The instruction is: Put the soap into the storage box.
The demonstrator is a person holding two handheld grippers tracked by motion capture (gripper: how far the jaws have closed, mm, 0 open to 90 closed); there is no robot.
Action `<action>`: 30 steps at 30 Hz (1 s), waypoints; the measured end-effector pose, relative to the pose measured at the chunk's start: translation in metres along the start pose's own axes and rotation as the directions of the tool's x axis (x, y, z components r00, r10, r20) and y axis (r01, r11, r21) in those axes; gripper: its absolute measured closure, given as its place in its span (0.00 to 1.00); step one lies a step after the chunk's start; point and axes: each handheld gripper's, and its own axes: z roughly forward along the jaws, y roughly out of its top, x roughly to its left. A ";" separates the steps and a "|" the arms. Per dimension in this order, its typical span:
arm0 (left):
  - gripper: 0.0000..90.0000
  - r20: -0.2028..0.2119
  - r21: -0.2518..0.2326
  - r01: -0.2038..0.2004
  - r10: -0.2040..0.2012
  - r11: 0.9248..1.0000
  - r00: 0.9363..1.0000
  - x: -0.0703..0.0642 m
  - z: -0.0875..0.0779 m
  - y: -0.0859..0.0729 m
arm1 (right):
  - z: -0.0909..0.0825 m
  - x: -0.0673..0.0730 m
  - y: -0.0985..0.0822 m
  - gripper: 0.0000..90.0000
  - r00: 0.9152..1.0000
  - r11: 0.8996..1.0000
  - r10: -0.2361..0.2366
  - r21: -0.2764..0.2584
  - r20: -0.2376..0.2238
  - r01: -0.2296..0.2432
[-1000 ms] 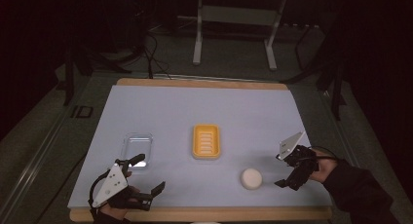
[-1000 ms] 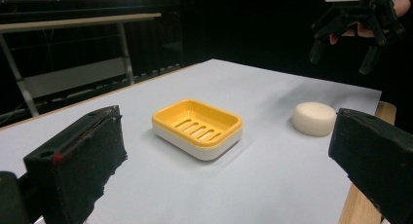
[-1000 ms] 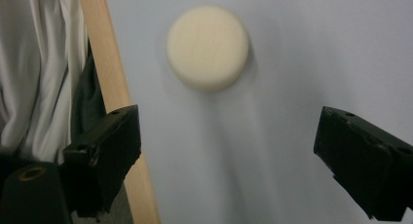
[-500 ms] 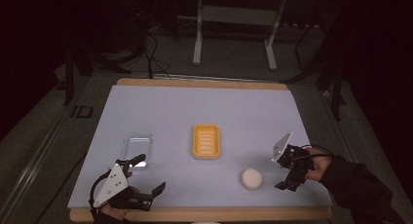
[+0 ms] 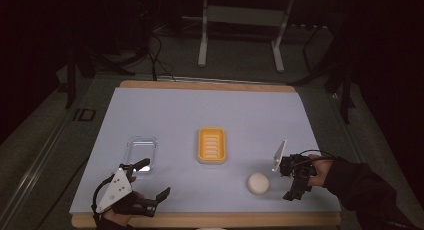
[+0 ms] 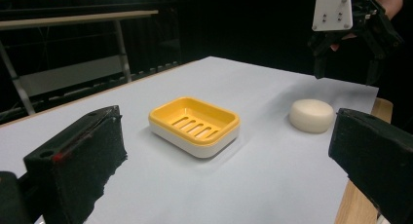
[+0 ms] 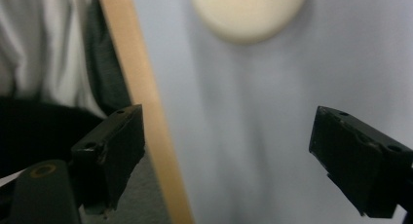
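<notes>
A pale blue counter with a wooden edge stood in a dark room. Left tongs gaped wide and empty. Right tongs, empty and just narrowing, hovered beside the round soap, near a yellow dish.

A pale lilac-blue sheet covers the table, edged in light wood. On it sits a yellow-orange soap dish with a white underside and ribbed slots; right of the dish, a cream-white round soap; left of the dish, a clear see-through tray. Both grippers are black with pale grey plates
</notes>
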 end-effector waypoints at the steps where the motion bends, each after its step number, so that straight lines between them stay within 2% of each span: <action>1: 0.00 0.000 0.000 0.000 0.000 1.000 1.000 0.000 0.000 0.000 | 0.000 0.000 0.000 0.14 1.000 1.000 0.000 0.000 0.000 0.000; 2: 0.00 0.002 0.001 0.001 -0.001 1.000 1.000 0.000 0.000 0.000 | -0.001 -0.003 0.002 0.14 1.000 1.000 0.000 -0.013 -0.014 0.000; 7: 0.00 0.005 -0.002 0.002 -0.002 1.000 1.000 0.000 0.000 0.000 | 0.000 -0.003 0.007 0.14 1.000 1.000 -0.008 -0.029 -0.003 0.008; 17: 0.00 0.008 -0.010 0.008 -0.007 1.000 1.000 0.000 0.000 0.000 | 0.008 -0.005 0.018 0.14 0.999 0.993 -0.052 -0.108 0.003 0.052; 26: 0.00 0.011 -0.011 0.007 -0.007 1.000 1.000 0.000 0.000 0.000 | 0.014 -0.004 0.024 0.14 0.996 0.979 -0.085 -0.186 0.000 0.083; 30: 0.00 0.012 -0.011 0.006 -0.006 1.000 1.000 0.000 0.000 0.000 | 0.015 -0.005 0.025 0.14 0.995 0.961 -0.102 -0.256 0.004 0.100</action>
